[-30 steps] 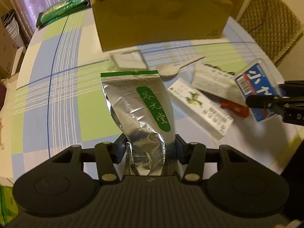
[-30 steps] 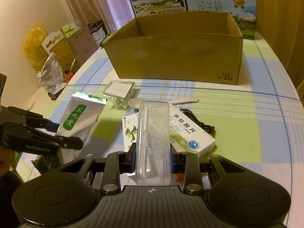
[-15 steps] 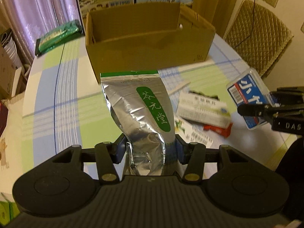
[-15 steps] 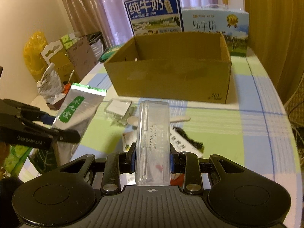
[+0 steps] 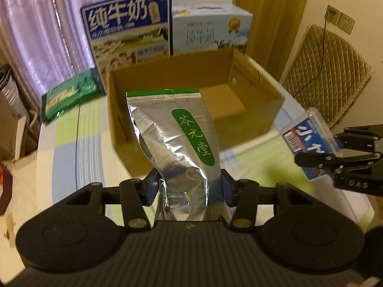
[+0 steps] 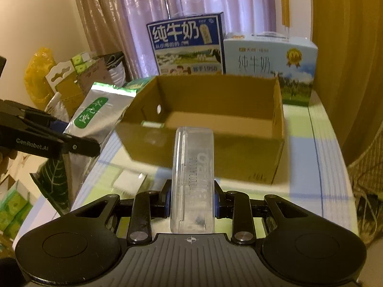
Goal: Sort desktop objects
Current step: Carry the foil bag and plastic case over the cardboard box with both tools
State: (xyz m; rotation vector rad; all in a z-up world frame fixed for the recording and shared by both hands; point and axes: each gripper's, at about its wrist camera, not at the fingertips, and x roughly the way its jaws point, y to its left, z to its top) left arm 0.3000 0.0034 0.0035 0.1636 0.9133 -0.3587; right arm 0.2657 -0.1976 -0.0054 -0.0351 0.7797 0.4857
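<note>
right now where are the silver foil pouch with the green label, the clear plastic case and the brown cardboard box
silver foil pouch (image 5: 165, 131): left wrist view, crinkled front face
clear plastic case (image 6: 193, 167): right wrist view, top face
brown cardboard box (image 6: 239, 153): right wrist view, near outer wall

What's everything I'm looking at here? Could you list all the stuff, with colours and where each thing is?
Foil pouch: one, silver with a green label, held up in front of the box.
Clear plastic case: one, see-through with a blue label on its other face, held up before the box.
Cardboard box: one, brown, open-topped, mid-table.
Milk cartons: two, dark blue and pale blue, behind the box.
Green packet: one, on the table's far left corner.
Small clear packet: one, blurred, on the cloth near the box.
Tablecloth: one, checked green, blue and white.
Left gripper: black, shut on the pouch.
Right gripper: black, shut on the case.
</note>
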